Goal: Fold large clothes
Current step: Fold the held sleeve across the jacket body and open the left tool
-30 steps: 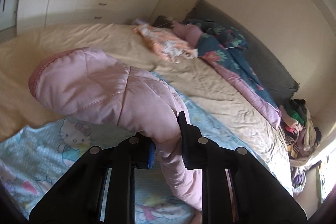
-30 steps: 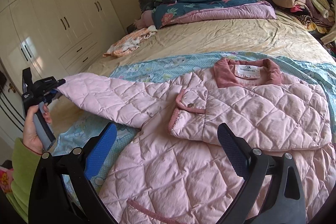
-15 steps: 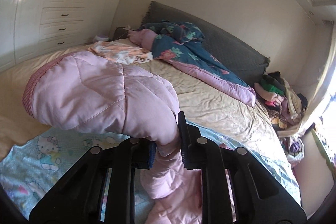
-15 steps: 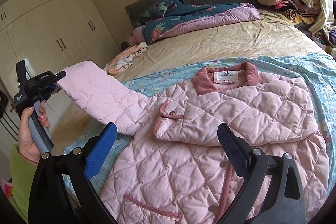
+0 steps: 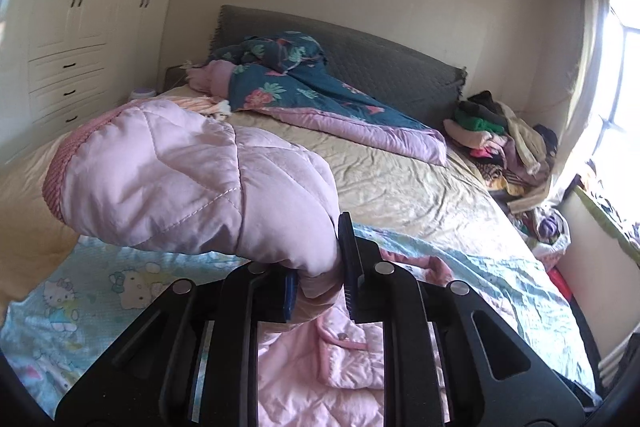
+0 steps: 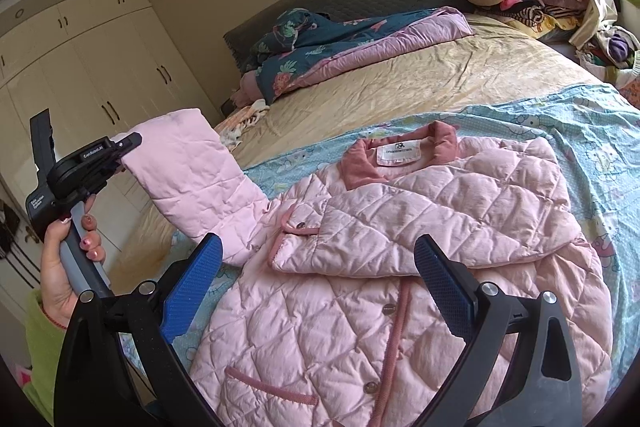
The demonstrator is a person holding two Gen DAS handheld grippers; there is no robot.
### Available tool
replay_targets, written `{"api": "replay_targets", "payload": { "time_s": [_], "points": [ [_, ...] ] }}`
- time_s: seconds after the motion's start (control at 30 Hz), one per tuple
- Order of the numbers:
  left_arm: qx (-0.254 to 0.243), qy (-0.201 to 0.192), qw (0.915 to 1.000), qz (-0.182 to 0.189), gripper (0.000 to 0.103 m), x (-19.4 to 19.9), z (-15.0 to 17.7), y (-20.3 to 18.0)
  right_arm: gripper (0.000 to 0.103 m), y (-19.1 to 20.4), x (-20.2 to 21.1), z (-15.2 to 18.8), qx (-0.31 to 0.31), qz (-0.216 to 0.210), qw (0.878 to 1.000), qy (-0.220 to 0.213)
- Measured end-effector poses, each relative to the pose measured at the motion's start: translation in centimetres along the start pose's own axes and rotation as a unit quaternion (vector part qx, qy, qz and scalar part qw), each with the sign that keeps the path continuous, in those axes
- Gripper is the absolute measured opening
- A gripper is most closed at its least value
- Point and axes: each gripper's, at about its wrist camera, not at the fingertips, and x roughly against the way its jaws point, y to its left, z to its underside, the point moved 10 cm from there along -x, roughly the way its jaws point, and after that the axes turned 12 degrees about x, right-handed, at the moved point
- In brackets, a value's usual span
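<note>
Presently: left hand-held gripper (image 5: 318,281) clamps sleeve (image 6: 192,171), lifted off jacket (image 6: 400,267) toward bed's (image 6: 400,79) left edge; right hand-held gripper (image 6: 320,291) open, nearer the body.

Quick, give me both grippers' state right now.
Left gripper: closed on the jacket sleeve.
Right gripper: open, holding nothing, above the jacket.

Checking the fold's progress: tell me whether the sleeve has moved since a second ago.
Yes. The left gripper has carried the sleeve up off the bed, toward the jacket's collar.
</note>
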Motion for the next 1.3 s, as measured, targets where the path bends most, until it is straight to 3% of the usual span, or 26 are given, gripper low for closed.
{"api": "replay_targets", "payload": {
  "time_s": [0.23,0.37,0.6,1.07,1.3],
  "points": [
    [-0.050,0.031,0.9977,0.034,0.010,-1.7,3.9,-5.3,0.096,-3.0,1.3,0.3,-0.027,0.010,1.000,-0.006],
    [-0.079,0.061,0.9927,0.068,0.010,-2.8,7.3,-8.3,0.096,-4.9,2.2,0.6,-0.048,0.016,0.999,-0.009],
    [-0.113,0.106,0.9840,0.089,0.010,-4.6,12.9,-11.2,0.096,-8.3,3.5,0.8,-0.073,0.039,0.996,-0.020],
    [-0.193,0.175,0.9620,0.081,0.010,-7.9,22.9,-12.8,0.096,-16.4,2.2,5.3,-0.157,0.098,0.982,0.021],
    [-0.273,0.179,0.9435,0.056,0.012,-8.7,27.4,-13.2,0.096,-18.9,1.5,6.9,-0.178,0.120,0.976,0.034]
  ]
}}
